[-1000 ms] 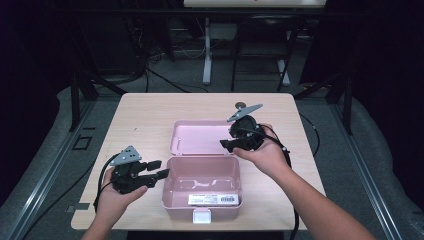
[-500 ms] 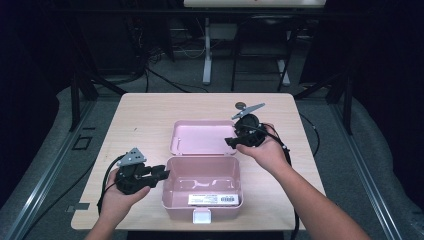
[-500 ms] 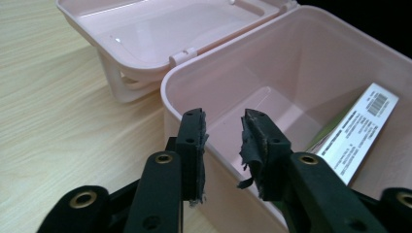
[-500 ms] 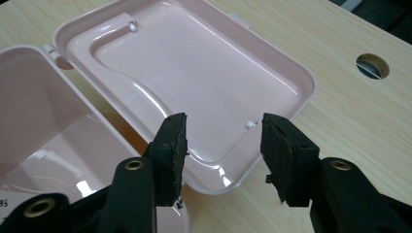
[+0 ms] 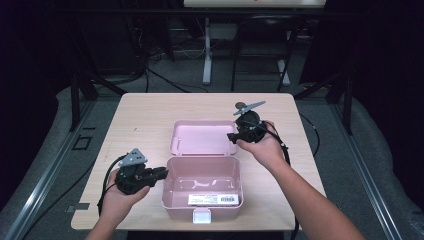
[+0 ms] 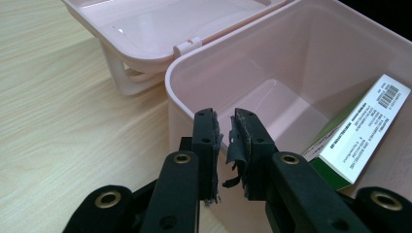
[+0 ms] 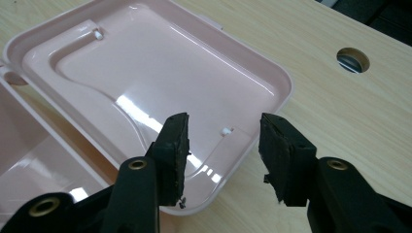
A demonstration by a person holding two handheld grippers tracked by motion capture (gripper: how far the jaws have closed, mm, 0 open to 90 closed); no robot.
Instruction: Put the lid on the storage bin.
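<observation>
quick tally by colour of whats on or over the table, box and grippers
pink: 1, the open box with its lid laid back
black: 2, the left gripper and the right gripper
total: 3

I am showing bare forearms; my left gripper and right gripper are wearing black, brass-riveted jaws with frayed pads.

A: Where is the left black two-jaw gripper?
B: At about seven o'clock, its hand under it, jaws pointing toward three. They have just been closing, a narrow gap left, nothing between them.

A: And the right black two-jaw gripper?
B: Near two o'clock, forearm stretched from five, jaws apart, pointing toward nine.
</observation>
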